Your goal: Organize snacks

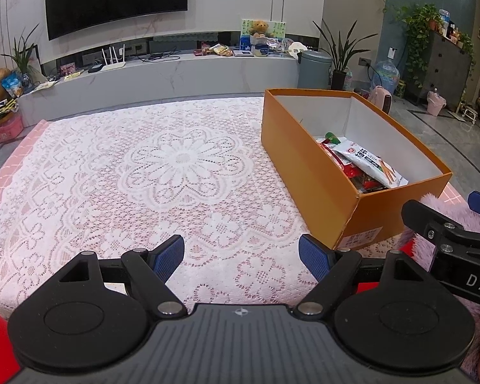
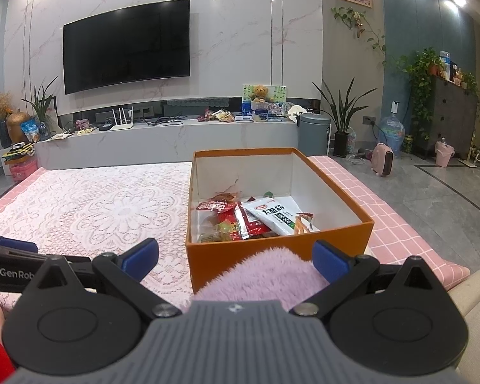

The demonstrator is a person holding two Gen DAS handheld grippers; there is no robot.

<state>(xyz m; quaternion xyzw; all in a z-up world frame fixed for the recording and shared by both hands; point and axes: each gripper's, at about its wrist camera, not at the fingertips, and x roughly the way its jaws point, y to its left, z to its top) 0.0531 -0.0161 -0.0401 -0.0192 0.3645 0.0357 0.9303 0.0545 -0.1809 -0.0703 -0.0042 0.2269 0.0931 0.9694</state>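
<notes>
Right wrist, snack box (image 2: 272,252) beyond open claw (image 2: 236,257)

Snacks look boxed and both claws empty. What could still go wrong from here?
The white packet leans up the orange box wall, so it could slide out if the box is shoved. The right claw hangs open close to the box's near wall and a fuzzy lilac fabric; a forward move might snag or push them.

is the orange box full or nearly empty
Partly filled. The lidless box holds a few snack packets lying on its floor at the near end; the far end's white floor and walls show bare.
</notes>
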